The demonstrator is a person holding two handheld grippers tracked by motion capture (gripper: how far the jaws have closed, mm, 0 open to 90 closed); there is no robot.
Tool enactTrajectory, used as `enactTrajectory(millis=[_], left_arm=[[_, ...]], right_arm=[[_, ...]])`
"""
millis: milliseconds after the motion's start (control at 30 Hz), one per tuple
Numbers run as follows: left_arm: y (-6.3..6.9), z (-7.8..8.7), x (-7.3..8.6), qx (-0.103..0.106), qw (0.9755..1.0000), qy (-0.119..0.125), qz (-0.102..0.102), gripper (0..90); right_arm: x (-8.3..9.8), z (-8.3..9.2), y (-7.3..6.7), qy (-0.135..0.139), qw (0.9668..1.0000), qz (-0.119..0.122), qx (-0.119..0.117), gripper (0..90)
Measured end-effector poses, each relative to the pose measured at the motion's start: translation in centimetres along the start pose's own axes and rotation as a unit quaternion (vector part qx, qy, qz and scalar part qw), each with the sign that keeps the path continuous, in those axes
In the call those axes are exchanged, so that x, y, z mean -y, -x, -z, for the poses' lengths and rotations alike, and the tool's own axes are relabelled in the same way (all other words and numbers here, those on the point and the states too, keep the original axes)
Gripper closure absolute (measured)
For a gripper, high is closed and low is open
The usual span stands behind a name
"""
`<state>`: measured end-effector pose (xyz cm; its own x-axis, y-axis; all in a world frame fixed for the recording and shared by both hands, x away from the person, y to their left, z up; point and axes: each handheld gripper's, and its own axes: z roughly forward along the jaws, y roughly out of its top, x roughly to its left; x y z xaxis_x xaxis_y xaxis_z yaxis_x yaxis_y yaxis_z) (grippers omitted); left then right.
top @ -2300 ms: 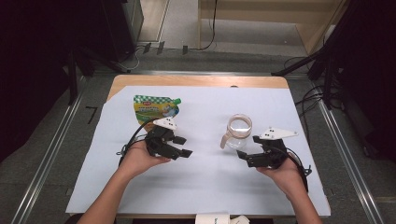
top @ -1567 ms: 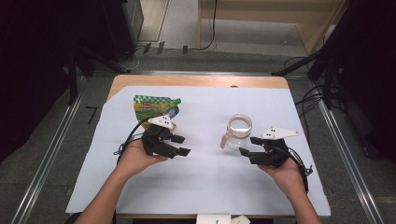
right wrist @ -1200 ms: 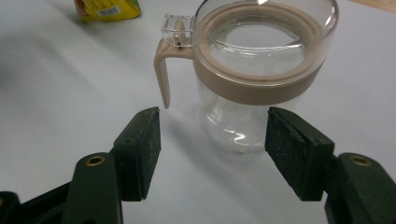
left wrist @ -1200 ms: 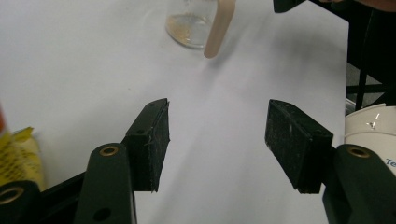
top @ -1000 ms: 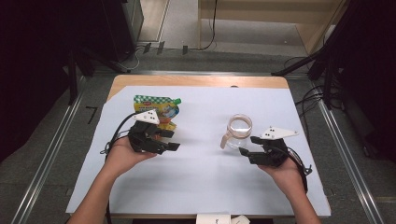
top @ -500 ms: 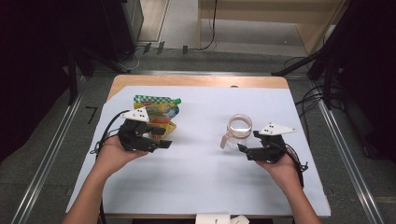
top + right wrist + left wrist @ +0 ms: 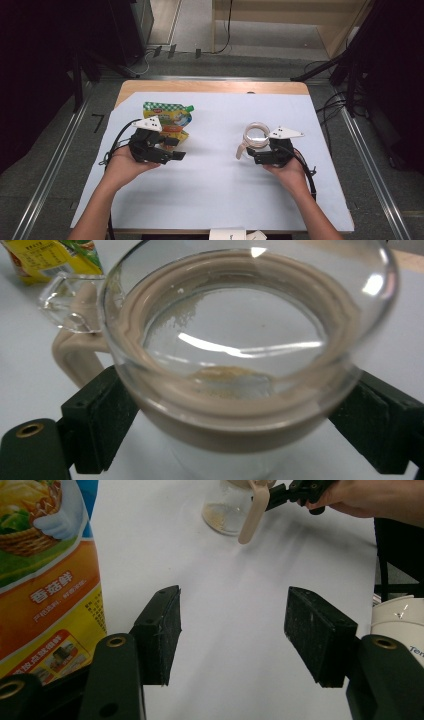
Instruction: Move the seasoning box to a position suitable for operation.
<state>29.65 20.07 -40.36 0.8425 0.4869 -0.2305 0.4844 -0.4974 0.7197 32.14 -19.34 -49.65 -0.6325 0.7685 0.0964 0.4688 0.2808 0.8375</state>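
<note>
A clear glass jar (image 7: 256,135) with a beige collar and a beige handle (image 7: 241,150) stands right of centre on the white sheet. My right gripper (image 7: 252,155) reaches it from the near right. Its jaws have just been opening and now stand on either side of the jar (image 7: 240,340), close to the collar, with no clear squeeze. A few crumbs lie in the jar's bottom. A green, yellow and orange food pouch (image 7: 167,120) lies flat at the left. My left gripper (image 7: 172,149) sits at its near edge, open, with bare sheet between the jaws (image 7: 232,630) and the pouch (image 7: 45,580) beside the left jaw.
The white sheet (image 7: 215,195) covers most of a wooden table (image 7: 200,86). A white cup-like thing (image 7: 400,625) stands near the left gripper's right jaw, and white paper tags (image 7: 227,234) lie at the front edge. Cables trail from both grippers.
My left gripper has slid left along the pouch's near edge. My right gripper has moved a little towards the jar and lower, so the jar now sits between its jaws.
</note>
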Motion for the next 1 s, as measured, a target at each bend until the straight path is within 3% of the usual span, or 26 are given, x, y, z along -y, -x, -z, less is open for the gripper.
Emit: enactTrajectory(millis=[233, 567, 733, 767, 1000], left_arm=[[0.1, -0.3, 0.0, 0.001, 1.0, -0.005, -0.002, 40.4], [0.2, -0.3, 0.0, 0.001, 1.0, -0.003, -0.002, 40.4], [0.3, -0.5, -0.1, 0.001, 1.0, -0.005, 0.0, 40.5], [0.4, -0.5, -0.1, 0.002, 1.0, -0.007, -0.002, 40.6], [0.8, -1.0, -0.2, 0.005, 0.9999, -0.012, -0.006, 40.6]], right_arm=[[0.2, -0.9, -0.1, 0.021, 0.9998, -0.003, 0.005, 11.0], [-0.3, -0.8, -0.3, 0.007, 0.9999, 0.012, 0.003, 11.7], [-0.9, -0.8, -1.8, 0.014, 0.9996, 0.02, -0.017, 11.7], [-1.1, -0.9, -3.0, 0.019, 0.9989, 0.026, -0.034, 11.7], [-1.4, -1.5, -5.9, 0.017, 0.9967, 0.046, -0.064, 11.7]])
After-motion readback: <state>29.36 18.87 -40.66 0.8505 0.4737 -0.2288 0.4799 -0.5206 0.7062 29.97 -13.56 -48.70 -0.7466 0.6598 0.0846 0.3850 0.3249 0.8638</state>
